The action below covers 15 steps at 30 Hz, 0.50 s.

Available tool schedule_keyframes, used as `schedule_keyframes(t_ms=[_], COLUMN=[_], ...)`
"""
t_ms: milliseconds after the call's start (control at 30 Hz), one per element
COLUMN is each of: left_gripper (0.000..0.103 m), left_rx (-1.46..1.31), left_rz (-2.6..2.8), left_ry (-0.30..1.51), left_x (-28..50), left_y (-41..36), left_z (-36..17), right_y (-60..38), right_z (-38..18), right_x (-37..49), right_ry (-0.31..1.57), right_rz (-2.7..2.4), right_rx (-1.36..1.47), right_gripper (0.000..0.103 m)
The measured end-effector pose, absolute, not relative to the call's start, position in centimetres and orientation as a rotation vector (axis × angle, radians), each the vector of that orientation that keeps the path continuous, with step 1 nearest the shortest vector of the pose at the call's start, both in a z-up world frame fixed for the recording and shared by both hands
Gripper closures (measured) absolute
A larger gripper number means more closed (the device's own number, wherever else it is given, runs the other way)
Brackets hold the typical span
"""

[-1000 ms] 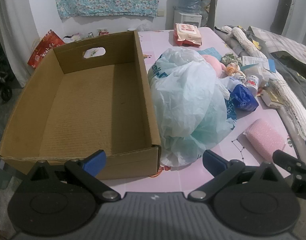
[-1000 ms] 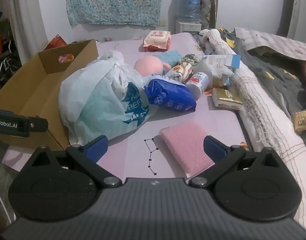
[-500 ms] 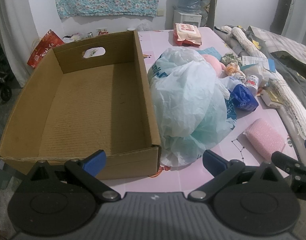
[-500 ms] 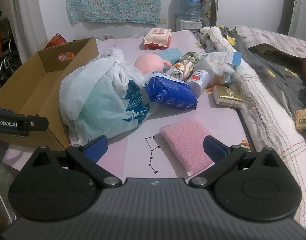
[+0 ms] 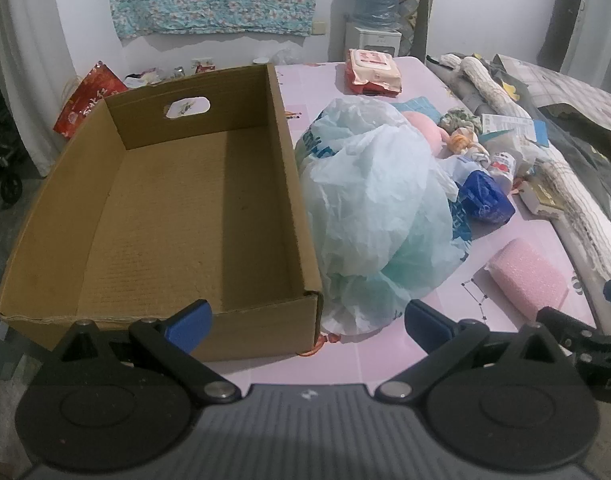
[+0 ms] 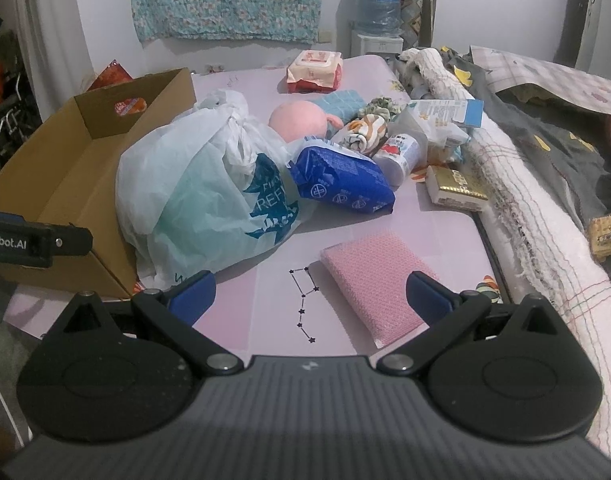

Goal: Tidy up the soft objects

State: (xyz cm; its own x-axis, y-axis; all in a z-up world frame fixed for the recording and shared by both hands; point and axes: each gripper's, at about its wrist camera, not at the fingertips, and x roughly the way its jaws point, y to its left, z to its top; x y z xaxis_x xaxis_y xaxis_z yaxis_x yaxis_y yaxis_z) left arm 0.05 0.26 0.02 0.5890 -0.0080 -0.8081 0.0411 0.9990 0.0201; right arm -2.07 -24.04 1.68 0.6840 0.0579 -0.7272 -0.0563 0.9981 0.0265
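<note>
An empty cardboard box [image 5: 177, 208] [image 6: 65, 168] lies on the left of the pink table [image 5: 345, 356]. A stuffed pale plastic bag [image 5: 373, 208] [image 6: 201, 192] leans against its right wall. A pink sponge [image 5: 525, 276] [image 6: 373, 280] lies flat near the front edge. Behind the bag sit a blue soft pack [image 6: 341, 184], a pink plush [image 6: 301, 116], a teal cloth [image 6: 337, 104] and rolled socks [image 6: 363, 128]. My left gripper [image 5: 307, 322] is open before the box's near corner. My right gripper [image 6: 311, 294] is open, its right finger over the sponge's near end.
A wet-wipes pack [image 6: 315, 70] lies at the table's far end. A white bottle [image 6: 397, 154], a gold box [image 6: 455, 188] and a carton [image 6: 445, 114] crowd the right side. A rolled blanket [image 6: 521, 216] runs along the right edge. A water dispenser [image 6: 377, 8] stands behind.
My right gripper has risen and drawn closer over the sponge, so the table shows from higher up. The left gripper has hardly moved.
</note>
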Motion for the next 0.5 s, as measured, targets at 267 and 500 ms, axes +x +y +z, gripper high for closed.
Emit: schedule_keyframes(t_ms=[267,500], left_gripper=[0.0,0.0], left_rx=[0.035,0.037], left_rz=[-0.024,-0.022], left_ry=[0.937,0.932], left_x=[0.11,0.01], left_y=[0.53,0.63], left_z=[0.16,0.3], right_y=[-23.95,-23.7], right_z=[1.46,1.37], right_x=[-1.76,-1.49], right_ry=[0.824,0.825], right_rz=[0.072,0.079], right_rx=[0.003,-0.004], right_gripper=[0.001,0.001])
